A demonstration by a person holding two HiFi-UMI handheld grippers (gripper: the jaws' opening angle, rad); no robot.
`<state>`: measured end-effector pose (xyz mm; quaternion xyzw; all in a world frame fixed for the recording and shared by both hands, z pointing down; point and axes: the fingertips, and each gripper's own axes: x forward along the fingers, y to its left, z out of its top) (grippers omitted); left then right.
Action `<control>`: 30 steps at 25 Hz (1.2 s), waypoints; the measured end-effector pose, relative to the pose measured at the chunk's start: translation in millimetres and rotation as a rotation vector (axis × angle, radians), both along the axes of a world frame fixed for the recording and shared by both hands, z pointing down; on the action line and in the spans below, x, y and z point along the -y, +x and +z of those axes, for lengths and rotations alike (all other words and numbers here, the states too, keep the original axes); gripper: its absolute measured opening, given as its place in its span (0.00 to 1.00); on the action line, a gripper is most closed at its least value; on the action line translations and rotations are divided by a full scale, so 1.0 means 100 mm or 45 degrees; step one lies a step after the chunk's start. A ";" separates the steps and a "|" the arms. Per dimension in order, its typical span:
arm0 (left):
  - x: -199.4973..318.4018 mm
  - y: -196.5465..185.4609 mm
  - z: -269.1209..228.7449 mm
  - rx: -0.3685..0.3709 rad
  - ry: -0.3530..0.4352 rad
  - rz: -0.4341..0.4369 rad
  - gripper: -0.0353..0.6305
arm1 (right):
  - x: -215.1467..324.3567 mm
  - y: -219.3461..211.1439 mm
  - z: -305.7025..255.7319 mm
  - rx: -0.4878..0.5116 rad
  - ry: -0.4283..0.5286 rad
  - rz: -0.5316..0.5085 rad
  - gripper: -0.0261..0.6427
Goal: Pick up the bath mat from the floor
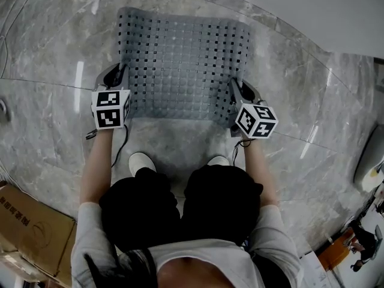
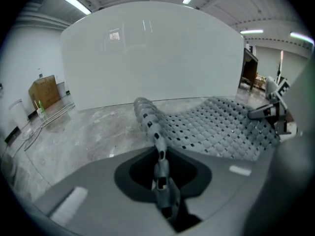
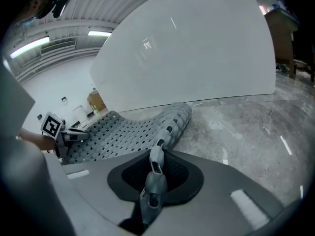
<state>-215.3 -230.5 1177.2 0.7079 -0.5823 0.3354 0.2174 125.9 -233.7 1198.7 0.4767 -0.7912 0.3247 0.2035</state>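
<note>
- The grey bath mat (image 1: 183, 65), full of small square holes, lies spread at 12 o'clock from the person, just beyond the white shoes (image 1: 139, 161) on the grey marble floor (image 1: 48, 59).
- The left tongs (image 1: 122, 75) sit at the mat's 8 o'clock edge. They are clenched on that edge.
- In the left gripper view the mat's rim (image 2: 152, 127) runs straight into the left tongs (image 2: 160, 168) and is pinched between them. It rises in a hump just past the tips.
- The right tongs (image 1: 235, 90) sit at the mat's 4 o'clock edge and grasp the mat there too.
- In the right gripper view the right tongs (image 3: 155, 173) are closed on the thin rim, and the mat (image 3: 123, 132) curves away toward 10 o'clock.
- Each gripper view shows the other tongs across the mat: the right pair (image 2: 268, 111) at 3 o'clock, the left pair (image 3: 69, 134) at 9 o'clock.
- The mat sags between the two gripped edges; its far end looks to rest on the floor.
- A white wall (image 2: 152, 53) stands beyond the mat.
- A cardboard box (image 1: 30, 227) sits at 8 o'clock of the head view.
</note>
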 end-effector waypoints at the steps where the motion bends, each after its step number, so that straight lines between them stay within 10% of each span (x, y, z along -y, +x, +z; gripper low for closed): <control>1: -0.01 0.01 -0.06 -0.015 0.016 0.004 0.13 | -0.01 -0.01 -0.04 0.006 0.008 0.000 0.11; 13: 0.18 0.28 -1.06 -0.112 0.178 0.074 0.12 | 0.12 0.21 -0.92 0.021 0.118 0.108 0.10; 30: 0.16 0.66 -3.83 -0.124 0.237 0.146 0.14 | -0.03 0.44 -3.71 0.003 0.170 0.135 0.10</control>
